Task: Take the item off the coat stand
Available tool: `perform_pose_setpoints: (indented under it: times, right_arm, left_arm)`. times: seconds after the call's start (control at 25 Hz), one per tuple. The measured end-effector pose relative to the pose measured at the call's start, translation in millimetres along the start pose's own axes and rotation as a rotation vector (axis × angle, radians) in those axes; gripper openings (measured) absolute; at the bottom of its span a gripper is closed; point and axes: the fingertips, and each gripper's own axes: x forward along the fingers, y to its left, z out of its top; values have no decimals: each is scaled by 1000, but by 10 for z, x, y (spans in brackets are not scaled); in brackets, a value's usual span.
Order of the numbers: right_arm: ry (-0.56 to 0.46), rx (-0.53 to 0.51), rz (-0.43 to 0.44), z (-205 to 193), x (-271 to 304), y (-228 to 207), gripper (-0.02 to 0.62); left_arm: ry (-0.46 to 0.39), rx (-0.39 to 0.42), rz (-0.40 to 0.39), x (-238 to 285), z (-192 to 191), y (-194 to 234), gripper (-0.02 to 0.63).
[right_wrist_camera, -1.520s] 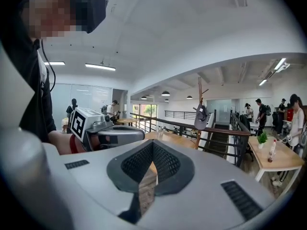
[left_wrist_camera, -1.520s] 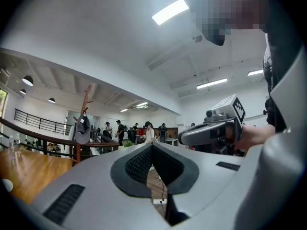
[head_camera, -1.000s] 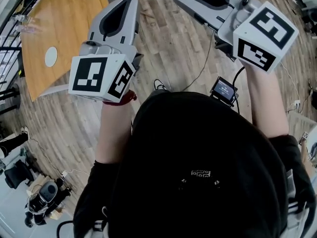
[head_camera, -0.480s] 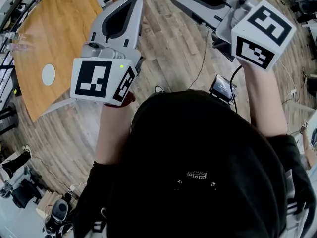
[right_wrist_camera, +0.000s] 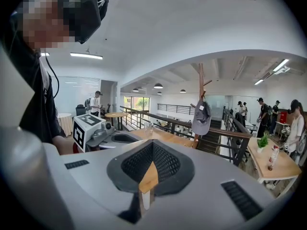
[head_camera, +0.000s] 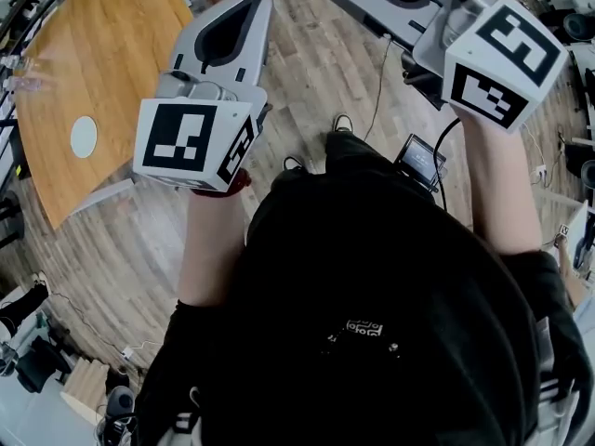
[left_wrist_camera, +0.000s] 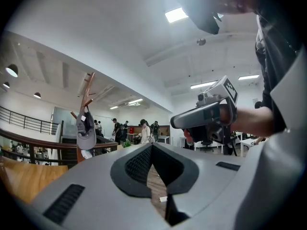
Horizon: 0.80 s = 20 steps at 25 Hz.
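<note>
The grey cap [right_wrist_camera: 201, 120] hangs from a peg partway up the wooden coat stand [right_wrist_camera: 200, 80], open side showing and a white tag visible inside it. The stand is upright beside a dark railing [right_wrist_camera: 225, 133], at the far edge of a wooden table [head_camera: 102, 54]. Nothing is touching the cap.

Your right gripper [right_wrist_camera: 152, 143] has its jaws together with nothing between them. From its own view the cap lies right of centre and well beyond the tips. Your left gripper [left_wrist_camera: 152, 144] is likewise closed and empty. In its view the cap and stand sit to the left, far off, with your right gripper crossing on the right side.

From the head view you hold both grippers out in front of you over the plank floor [head_camera: 316, 72], well apart from each other. The table is off to your left and carries a white disc [head_camera: 84, 136]. Several people [left_wrist_camera: 144, 131] stand in the room's background.
</note>
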Motion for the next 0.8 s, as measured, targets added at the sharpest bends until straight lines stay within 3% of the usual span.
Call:
perform_pose_setpoints:
  times: [0.36, 0.56, 0.8]
  right_arm:
    - [-38, 17, 108, 76, 404, -266, 18]
    - [-67, 5, 151, 195, 394, -284, 18]
    - [-80, -2, 200, 353, 714, -829, 18]
  left_arm:
    - [40, 8, 115, 11, -121, 473, 6]
    - [49, 34, 169, -84, -25, 508, 6]
    - [58, 37, 222, 322, 52, 973, 6]
